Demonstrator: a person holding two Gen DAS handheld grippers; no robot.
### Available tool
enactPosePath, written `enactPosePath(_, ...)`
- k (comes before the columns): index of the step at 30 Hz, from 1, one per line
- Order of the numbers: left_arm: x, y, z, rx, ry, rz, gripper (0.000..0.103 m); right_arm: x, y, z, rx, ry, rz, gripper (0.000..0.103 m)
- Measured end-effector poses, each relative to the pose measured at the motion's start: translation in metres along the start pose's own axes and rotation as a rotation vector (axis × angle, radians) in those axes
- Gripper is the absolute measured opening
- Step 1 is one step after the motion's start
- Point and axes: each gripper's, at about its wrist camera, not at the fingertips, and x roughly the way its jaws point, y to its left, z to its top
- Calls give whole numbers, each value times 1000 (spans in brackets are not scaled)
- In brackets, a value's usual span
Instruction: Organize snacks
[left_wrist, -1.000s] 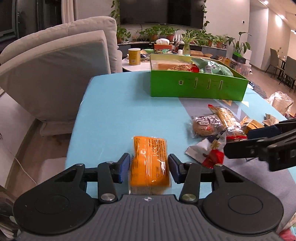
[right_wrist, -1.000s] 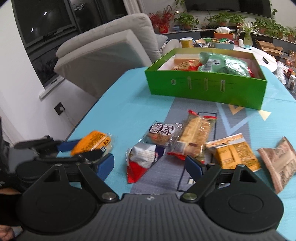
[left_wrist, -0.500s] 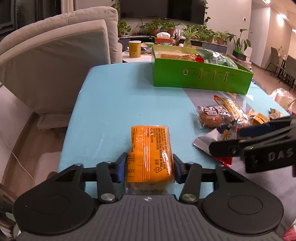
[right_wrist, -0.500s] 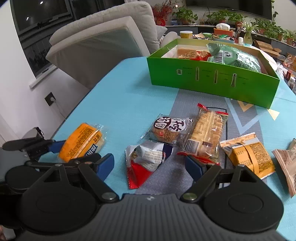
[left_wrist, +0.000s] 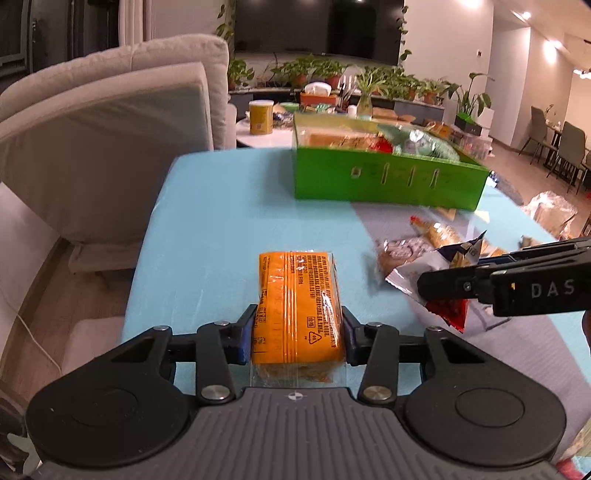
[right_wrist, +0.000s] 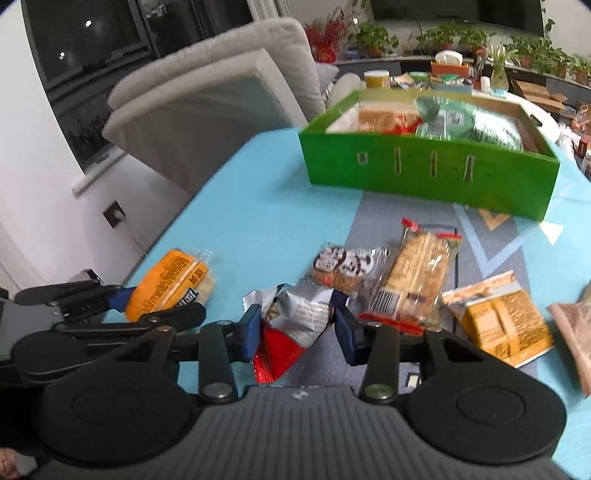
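Both of my grippers clamp one snack each, at the near end of the table.

My left gripper (left_wrist: 298, 338) grips the orange packet (left_wrist: 297, 306) between its pads. My right gripper (right_wrist: 297, 330) pinches the silver-and-red pouch (right_wrist: 291, 317), which is crumpled between its fingers. The green box (right_wrist: 424, 173) stands at the far end of the blue tablecloth (left_wrist: 229, 206), partly filled.
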Motion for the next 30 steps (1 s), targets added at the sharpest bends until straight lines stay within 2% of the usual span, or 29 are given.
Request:
enactPosePath(4,-12,-5,13,-10,-52,-5,41,-14,0,9,-2,-47,15,51)
enactPosePath(8,-18,-18,32,22,-100,-24,41,-24,-2,22,-7,-94,23,51)
enactPosePath(14,-14,-39,68,78,-157,-49,41,-34,-15,46,-5,-160,-4,51)
enactPosePath(19,-5,-47,93,56,-189,-62,41,-36,-33,67,33,-204,-13,51)
enactPosePath(24,10,-50,114,35,-195,-89,41,-28,-49,89,75,-237,-27,51)
enactPosePath(30,44,-50,144,30,-186,-86,41,-12,-68,114,104,-248,-38,51)
